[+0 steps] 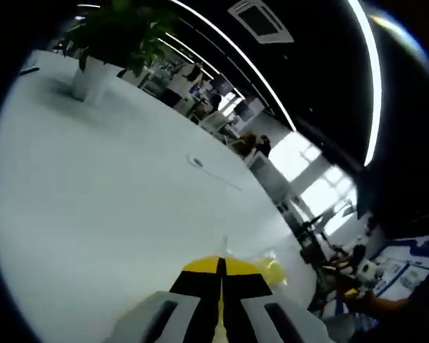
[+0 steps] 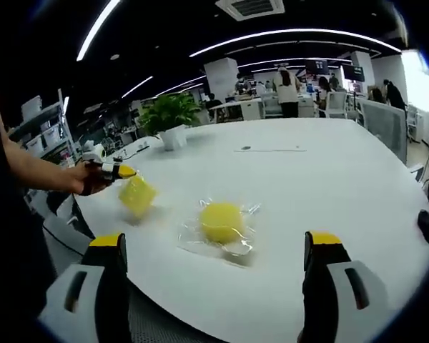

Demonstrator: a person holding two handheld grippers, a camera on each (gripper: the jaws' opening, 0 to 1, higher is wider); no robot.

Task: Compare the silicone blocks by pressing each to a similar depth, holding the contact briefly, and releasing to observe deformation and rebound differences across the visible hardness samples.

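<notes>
Left gripper (image 2: 121,171) fingers pinching a yellow square silicone block (image 2: 137,195) above the white tabletop (image 2: 329,186); right gripper (image 2: 214,246) fingers spread wide near a yellow round silicone block (image 2: 222,221) on clear plastic wrap (image 2: 244,248)

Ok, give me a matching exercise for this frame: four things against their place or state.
1 square block
2 round block
3 plant
4 right fingers

a in a white pot
b spread open
c at the left gripper's tip
d on the table, in clear wrap

Pairs: 1-c, 2-d, 3-a, 4-b.
</notes>
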